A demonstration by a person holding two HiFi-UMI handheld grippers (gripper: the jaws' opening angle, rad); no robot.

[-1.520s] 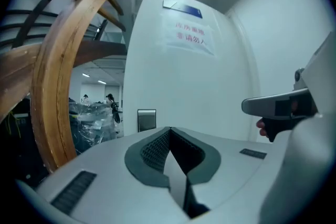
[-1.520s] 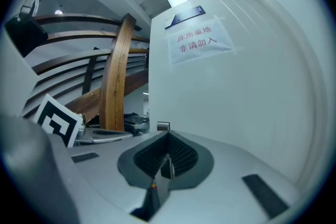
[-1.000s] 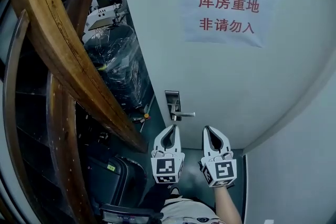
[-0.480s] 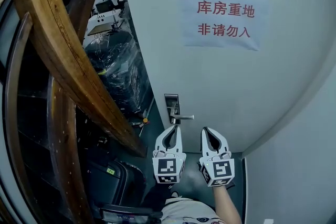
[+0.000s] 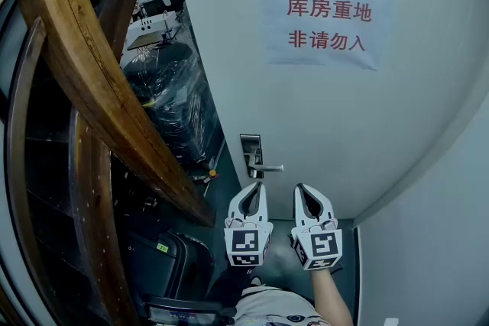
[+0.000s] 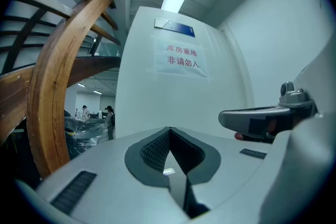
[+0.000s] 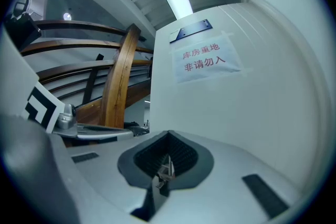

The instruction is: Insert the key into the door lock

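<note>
Right hand-held gripper [image 5: 299, 188] is clamped on a small metal key [image 7: 167, 169] pinched between its pads. Left hand-held gripper [image 5: 257, 185] is closed on nothing, tips just under the lever handle [image 5: 267, 167]. Against a second ago neither has shifted noticeably: both stay level and short of the door [image 5: 328, 118], so the approach looks paused. The key sits right of the lock plate [image 5: 250, 145] and likely needs carrying left; where it enters is too small to tell.
</note>
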